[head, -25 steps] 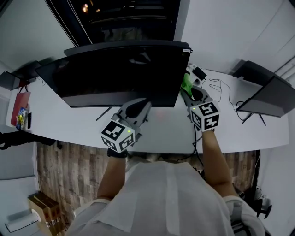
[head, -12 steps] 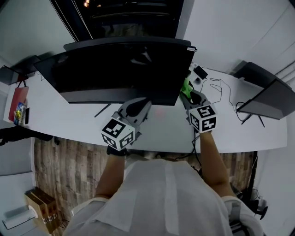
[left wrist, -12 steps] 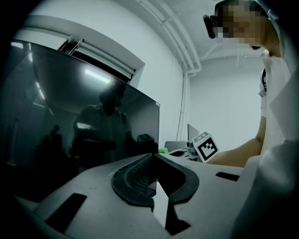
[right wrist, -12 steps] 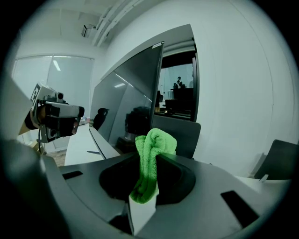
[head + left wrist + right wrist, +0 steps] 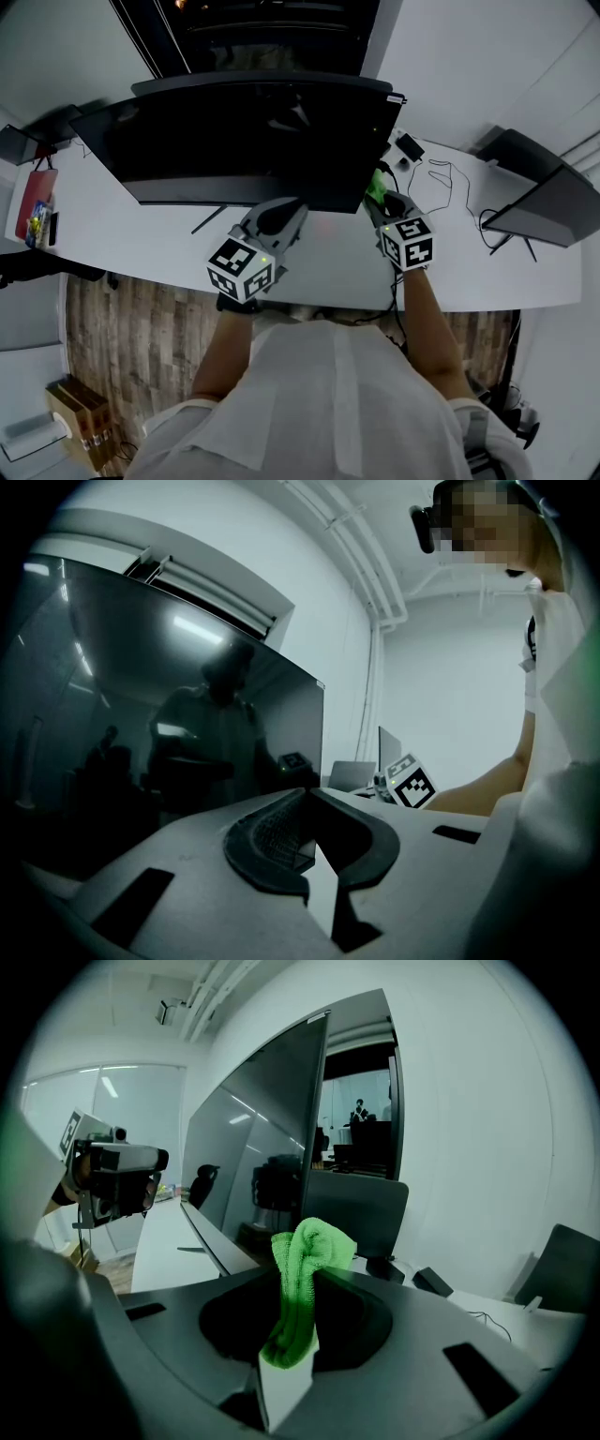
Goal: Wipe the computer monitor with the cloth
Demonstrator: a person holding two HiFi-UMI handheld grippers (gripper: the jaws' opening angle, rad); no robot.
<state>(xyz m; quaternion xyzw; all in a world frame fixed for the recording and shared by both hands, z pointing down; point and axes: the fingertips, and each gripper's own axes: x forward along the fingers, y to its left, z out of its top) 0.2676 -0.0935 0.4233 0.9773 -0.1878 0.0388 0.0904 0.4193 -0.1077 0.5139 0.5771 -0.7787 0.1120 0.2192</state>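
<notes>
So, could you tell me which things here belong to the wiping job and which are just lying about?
Job: computer monitor; green cloth, clamped in the right hand-held gripper.
Lying about: second screen at right; black cable; red packet at left.

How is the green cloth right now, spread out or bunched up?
Bunched up: the green cloth sits as a folded wad pinched in the right gripper.

The left gripper and right gripper have grey moulded shells; at six o'clock each carries a black-and-white marker cube with a small green light. The shirt is white, short-sleeved
</notes>
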